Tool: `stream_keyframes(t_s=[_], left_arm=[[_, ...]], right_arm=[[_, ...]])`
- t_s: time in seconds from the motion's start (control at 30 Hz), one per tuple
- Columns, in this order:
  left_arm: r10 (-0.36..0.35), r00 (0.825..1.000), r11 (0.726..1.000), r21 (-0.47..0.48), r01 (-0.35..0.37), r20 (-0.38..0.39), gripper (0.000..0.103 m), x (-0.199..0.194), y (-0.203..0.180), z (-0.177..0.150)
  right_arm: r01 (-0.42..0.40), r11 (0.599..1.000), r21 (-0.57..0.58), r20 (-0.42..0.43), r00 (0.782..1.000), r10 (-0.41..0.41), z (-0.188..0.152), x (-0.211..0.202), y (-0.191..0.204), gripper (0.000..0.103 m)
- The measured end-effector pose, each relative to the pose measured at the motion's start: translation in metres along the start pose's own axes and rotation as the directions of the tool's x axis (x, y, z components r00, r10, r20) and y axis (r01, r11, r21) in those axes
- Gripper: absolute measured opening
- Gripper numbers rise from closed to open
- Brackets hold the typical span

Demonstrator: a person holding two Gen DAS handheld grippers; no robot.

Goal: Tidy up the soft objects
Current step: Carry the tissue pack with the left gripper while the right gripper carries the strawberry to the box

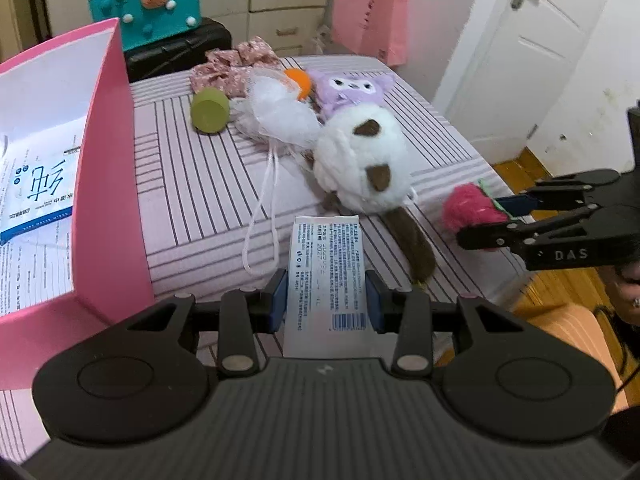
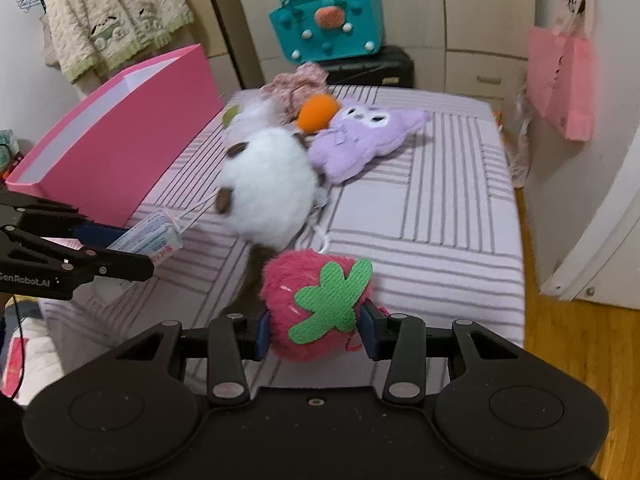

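Left wrist view: my left tool (image 1: pixel 326 294) pinches a white wipes packet (image 1: pixel 326 276) at lower centre, its pads pressed on both edges. At right, my right tool (image 1: pixel 502 216) clamps a pink strawberry plush (image 1: pixel 470 210), which the right wrist view shows squeezed at lower centre (image 2: pixel 320 310). Beyond, on the striped bed (image 1: pixel 192 200), I see a white-and-brown plush (image 1: pixel 360 160), a purple plush (image 1: pixel 352 88), an orange ball (image 1: pixel 298 82) and a green cylinder (image 1: pixel 210 110). An open pink box (image 1: pixel 108 168) stands at left.
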State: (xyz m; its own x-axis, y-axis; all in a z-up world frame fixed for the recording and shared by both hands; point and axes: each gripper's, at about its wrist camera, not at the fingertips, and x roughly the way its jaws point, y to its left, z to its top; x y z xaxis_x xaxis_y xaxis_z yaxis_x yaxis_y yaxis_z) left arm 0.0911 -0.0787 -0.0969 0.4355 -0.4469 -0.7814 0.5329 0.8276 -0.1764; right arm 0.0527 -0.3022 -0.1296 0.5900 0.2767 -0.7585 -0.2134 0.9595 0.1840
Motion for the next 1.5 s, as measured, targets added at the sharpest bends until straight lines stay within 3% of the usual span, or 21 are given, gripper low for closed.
stream_keyframes(t_s=[0.43,0.8,0.97,1.17,1.27,1.37,1.5], left_arm=[[-0.054,0.99,0.996,0.067,0.063,-0.127,0.038,-0.041,0.001,-0.004],[-0.069,0.979,0.996,0.04,0.078,-0.193,0.038,-0.081,0.018,-0.01],[0.003,0.989,1.0,0.028,0.002,-0.151,0.038,-0.101,0.03,-0.011],[0.027,0.992,1.0,-0.006,-0.028,-0.124,0.038,-0.128,0.052,-0.004],[0.04,0.998,0.999,-0.025,-0.041,-0.053,0.038,-0.143,0.063,0.0],[0.001,1.0,0.998,-0.066,0.0,0.018,0.038,-0.151,0.077,0.005],[0.024,0.998,0.998,-0.06,-0.021,0.055,0.038,-0.152,0.097,0.018]], right_arm=[[-0.15,0.984,-0.093,-0.129,0.982,0.137,0.009,-0.023,0.053,0.048],[-0.282,0.94,-0.193,-0.197,0.949,0.245,0.034,-0.034,0.105,0.048],[-0.342,0.91,-0.237,-0.22,0.931,0.292,0.048,-0.034,0.128,0.048],[-0.41,0.863,-0.295,-0.238,0.906,0.35,0.076,-0.028,0.158,0.048],[-0.414,0.843,-0.345,-0.206,0.909,0.362,0.092,-0.026,0.171,0.048],[-0.423,0.832,-0.36,-0.181,0.906,0.382,0.111,-0.021,0.179,0.048],[-0.413,0.836,-0.361,-0.162,0.911,0.38,0.135,-0.005,0.188,0.048]])
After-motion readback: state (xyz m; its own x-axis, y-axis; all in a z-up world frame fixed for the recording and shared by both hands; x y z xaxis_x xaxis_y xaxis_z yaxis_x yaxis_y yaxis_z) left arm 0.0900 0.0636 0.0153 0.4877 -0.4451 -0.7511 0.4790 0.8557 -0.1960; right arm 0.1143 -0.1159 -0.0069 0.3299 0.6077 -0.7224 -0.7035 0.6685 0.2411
